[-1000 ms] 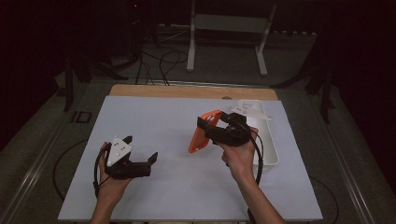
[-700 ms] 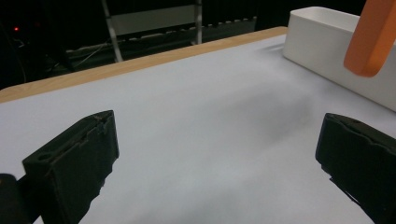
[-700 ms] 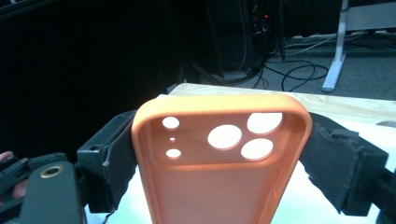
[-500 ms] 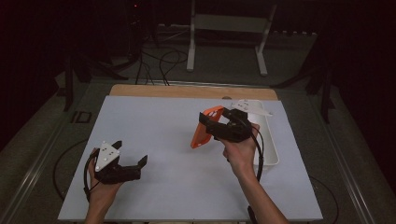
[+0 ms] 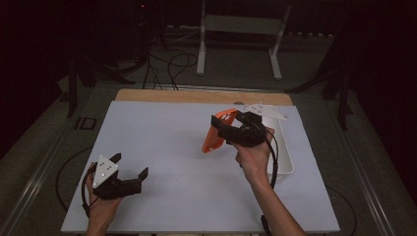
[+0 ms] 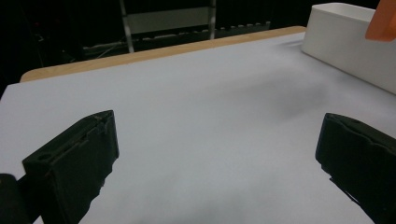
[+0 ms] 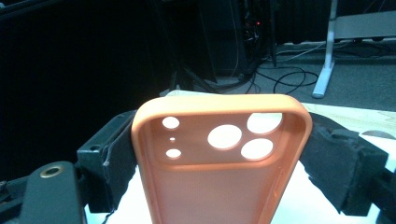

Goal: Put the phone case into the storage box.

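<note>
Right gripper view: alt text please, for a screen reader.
An orange phone case, camera cutouts near its top edge, is clamped across its width between the right gripper's two black jaws. Behind it are a dark room, floor cables and a white stand leg.

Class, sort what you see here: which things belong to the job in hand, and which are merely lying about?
In the job:
orange phone case
right gripper, clamped on the case
left gripper, open, empty

Lying about:
white bin
white table
floor cables

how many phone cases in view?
1: the orange phone case, clamped in the right gripper above the table, left of the white bin. More may lie hidden inside it.
</note>
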Available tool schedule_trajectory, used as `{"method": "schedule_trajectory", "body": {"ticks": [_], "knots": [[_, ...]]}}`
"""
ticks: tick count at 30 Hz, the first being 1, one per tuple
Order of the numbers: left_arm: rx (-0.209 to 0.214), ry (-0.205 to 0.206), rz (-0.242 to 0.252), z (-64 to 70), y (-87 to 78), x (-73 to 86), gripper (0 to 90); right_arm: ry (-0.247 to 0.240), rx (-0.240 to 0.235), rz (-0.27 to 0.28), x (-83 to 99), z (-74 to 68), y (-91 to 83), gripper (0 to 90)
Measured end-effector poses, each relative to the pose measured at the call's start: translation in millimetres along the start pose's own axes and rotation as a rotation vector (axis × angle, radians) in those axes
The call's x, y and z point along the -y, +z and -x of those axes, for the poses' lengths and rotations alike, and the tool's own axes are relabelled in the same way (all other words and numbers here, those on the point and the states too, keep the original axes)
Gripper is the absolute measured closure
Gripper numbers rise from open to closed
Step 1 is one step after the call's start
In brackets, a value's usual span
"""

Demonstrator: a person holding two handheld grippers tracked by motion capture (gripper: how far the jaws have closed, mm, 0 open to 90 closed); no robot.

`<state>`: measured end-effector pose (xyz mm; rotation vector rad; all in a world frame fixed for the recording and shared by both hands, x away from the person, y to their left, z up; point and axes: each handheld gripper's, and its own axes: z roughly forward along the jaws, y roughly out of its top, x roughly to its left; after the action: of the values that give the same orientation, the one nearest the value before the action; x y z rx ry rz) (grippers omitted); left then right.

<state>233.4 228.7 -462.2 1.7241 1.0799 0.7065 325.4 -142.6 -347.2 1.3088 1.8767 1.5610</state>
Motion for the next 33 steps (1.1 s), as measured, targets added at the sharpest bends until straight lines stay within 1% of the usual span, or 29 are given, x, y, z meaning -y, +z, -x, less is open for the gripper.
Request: {"method": "schedule_trajectory", "body": {"ticks": [6,9,17,28,30,33], "knots": [[-0.011,-0.012,0.005,-4.3,-3.5,8.7,0.4,-0.004,0.010,0.001,-0.3,2.9,1.0,16.7],[-0.030,-0.015,0.004,-4.6,-4.6,11.4,0.4,-0.003,0.015,0.003,-0.8,4.7,1.7,16.7],[-0.041,-0.022,0.002,-5.9,-6.4,17.6,0.4,0.000,0.033,0.001,-1.9,9.0,3.6,16.7],[-0.058,-0.020,-0.001,-8.1,-7.2,21.5,0.4,0.001,0.059,0.008,-8.3,12.4,4.9,16.7],[-0.060,-0.015,-0.005,-7.5,-6.5,21.9,0.4,-0.009,0.064,0.006,-9.6,13.5,5.4,16.7],[-0.063,-0.004,-0.011,-5.7,-5.1,22.6,0.4,-0.007,0.071,0.009,-11.1,15.4,6.2,16.7]]}}
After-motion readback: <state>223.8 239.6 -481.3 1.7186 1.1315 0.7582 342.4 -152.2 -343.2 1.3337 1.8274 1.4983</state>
